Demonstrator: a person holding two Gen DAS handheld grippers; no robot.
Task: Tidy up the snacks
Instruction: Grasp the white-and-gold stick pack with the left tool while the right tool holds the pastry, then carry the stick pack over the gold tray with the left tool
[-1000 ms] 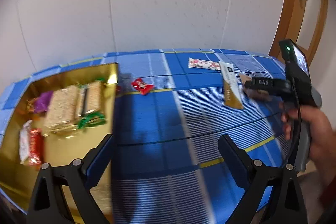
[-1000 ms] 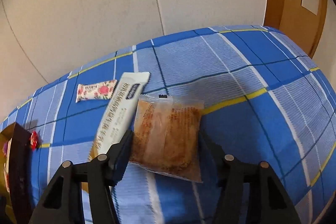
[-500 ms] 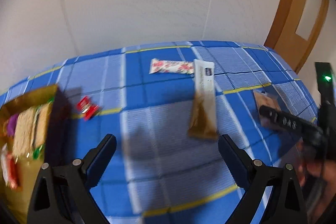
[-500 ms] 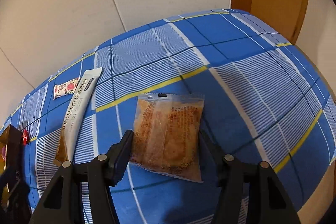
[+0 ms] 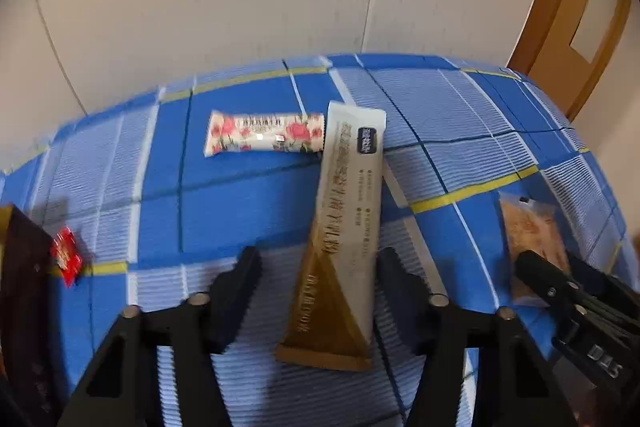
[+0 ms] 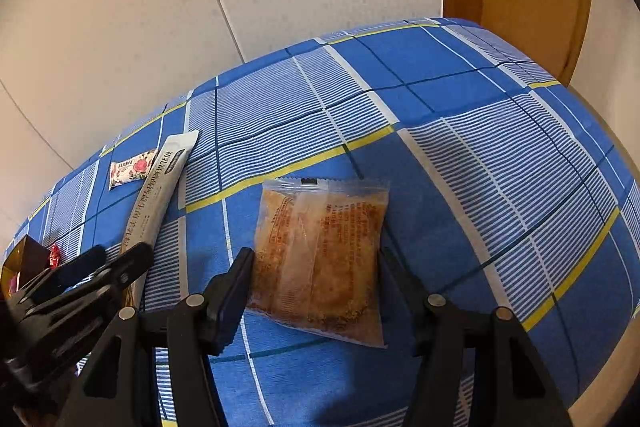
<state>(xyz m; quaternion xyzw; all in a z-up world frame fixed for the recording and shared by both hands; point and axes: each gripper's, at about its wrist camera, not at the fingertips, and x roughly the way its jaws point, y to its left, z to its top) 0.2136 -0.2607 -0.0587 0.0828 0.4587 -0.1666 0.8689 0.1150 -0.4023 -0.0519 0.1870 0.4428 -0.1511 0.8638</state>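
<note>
Snacks on blue plaid worktop (image 6: pixel 500 155): long sachet (image 5: pixel 348 223) between wide left tool (image 5: pixel 320 291); clear biscuit pack (image 6: pixel 320 259) between wide right tool (image 6: pixel 316 283), neither gripped.

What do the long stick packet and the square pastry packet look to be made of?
Long stick packet: apparently matte printed film or foil laminate, opaque white and gold-brown. Pastry packet: thin clear plastic film, glossy and wrinkled, with a crimped top seal; the browned pastry shows through.
</note>
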